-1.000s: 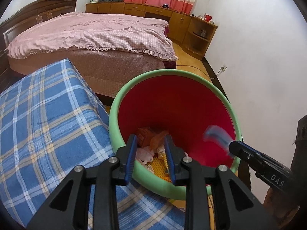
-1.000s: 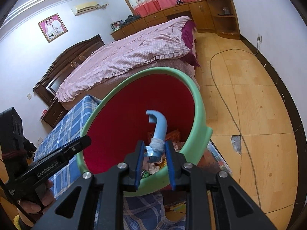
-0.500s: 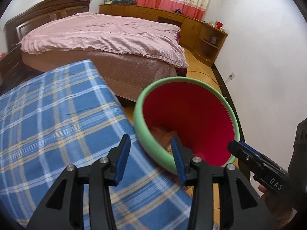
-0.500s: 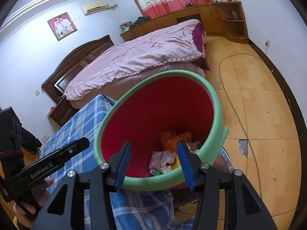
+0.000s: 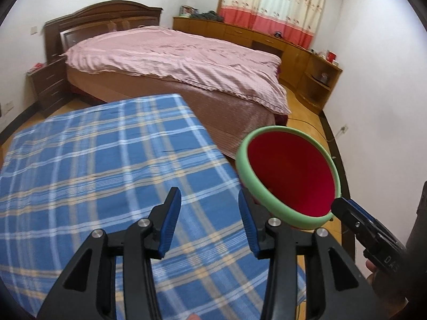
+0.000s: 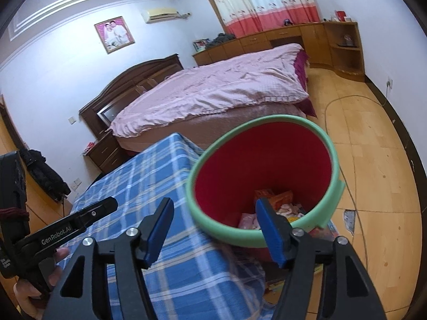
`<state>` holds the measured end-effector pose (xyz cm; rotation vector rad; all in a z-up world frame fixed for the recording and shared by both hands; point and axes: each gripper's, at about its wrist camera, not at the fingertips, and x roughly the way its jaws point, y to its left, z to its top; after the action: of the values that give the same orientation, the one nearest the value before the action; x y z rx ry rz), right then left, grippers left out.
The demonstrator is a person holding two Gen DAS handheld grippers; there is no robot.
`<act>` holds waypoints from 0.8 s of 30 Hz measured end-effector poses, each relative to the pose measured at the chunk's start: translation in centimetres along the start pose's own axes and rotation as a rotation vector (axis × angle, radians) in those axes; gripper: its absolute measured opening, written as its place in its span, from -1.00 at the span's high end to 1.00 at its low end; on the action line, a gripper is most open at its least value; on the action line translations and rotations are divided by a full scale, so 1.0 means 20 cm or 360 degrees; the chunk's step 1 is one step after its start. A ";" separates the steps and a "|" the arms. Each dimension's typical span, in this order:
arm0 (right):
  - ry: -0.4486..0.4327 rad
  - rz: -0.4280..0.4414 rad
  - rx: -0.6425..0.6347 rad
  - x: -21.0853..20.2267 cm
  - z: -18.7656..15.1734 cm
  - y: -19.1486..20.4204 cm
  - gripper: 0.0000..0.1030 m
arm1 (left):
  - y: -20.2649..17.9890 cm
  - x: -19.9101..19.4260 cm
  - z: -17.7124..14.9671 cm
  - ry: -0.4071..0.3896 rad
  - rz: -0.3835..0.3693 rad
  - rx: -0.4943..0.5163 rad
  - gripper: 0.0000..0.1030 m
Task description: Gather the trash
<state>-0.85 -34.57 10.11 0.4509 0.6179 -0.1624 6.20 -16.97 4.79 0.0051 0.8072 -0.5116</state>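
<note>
I see the bin [image 6: 267,240], red inside with a green rim, upright just beside the plaid-covered table [image 6: 149,186]; wrappers and crumpled trash [image 6: 275,208] lie at its bottom.

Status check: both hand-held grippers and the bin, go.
Left hand-held gripper open, empty. Right hand-held gripper just opened, nothing between its jaws. Red bin beside blue checked table, trash inside. Nothing in the way.
</note>
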 end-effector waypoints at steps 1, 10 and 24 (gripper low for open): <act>-0.0003 0.0011 -0.0013 -0.01 0.00 0.03 -0.31 | 0.02 -0.02 -0.01 -0.0006 0.0017 -0.0007 0.13; -0.0035 0.0058 -0.0125 -0.11 -0.08 0.22 -0.35 | 0.13 -0.18 -0.09 -0.0064 0.0101 -0.0096 0.13; -0.0036 0.0072 -0.0193 -0.16 -0.15 0.32 -0.35 | 0.19 -0.30 -0.16 -0.0127 0.0192 -0.0126 0.13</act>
<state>-3.13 -27.41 12.07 0.3452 0.5914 -0.0862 2.16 -10.46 5.91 -0.0392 0.7438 -0.3638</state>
